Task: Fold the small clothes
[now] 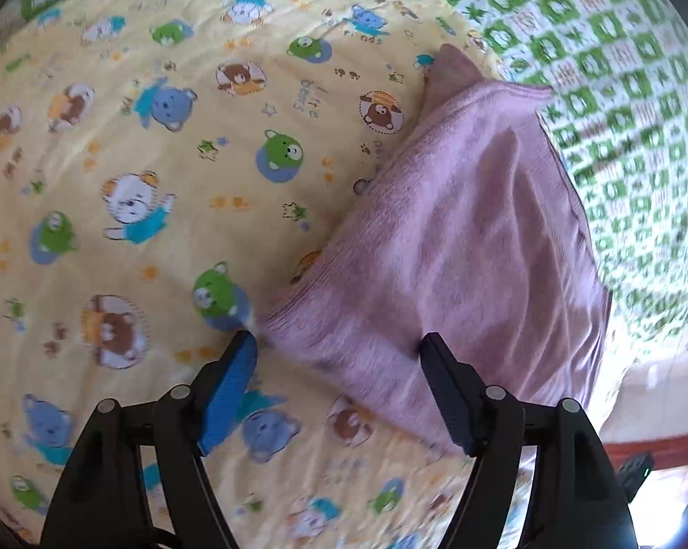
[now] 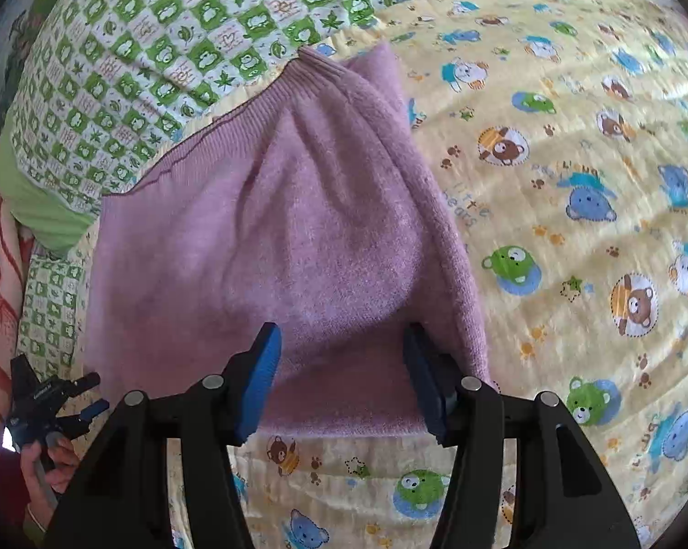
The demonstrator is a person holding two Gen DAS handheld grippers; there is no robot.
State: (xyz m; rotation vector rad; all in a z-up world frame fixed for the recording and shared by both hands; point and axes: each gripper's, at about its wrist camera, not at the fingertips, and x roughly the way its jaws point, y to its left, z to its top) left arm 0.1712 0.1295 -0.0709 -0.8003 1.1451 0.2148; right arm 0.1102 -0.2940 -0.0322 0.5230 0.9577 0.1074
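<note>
Both pairs of fingers stand apart with nothing pinched; the left gripper (image 1: 337,343) has its fingers spread wide, one blue pad over the bear-print sheet (image 1: 161,183) and the other over the pink knitted garment (image 1: 472,238), astride its near corner without pressing it; the right gripper (image 2: 341,352) holds its fingers at a middling gap over the garment's near edge, the cloth lying flat beneath them, ungripped as far as the blurred lower view allows. The garment lies already doubled on the bed, its ribbed hem (image 2: 197,142) running toward the green checked quilt (image 2: 161,45), one thick folded edge (image 2: 440,210) raised along the side nearer the open sheet.

It looks a soft, fleecy, light knit; limp rather than stiff, apt to sag and stretch if lifted by one point, but not slippery against padded fingers. Best hold, I judge, is at the two near corners, through all layers at once, so the fold stays squared; the ribbed hem gives a firmer bite than the fuzzy middle.
</note>
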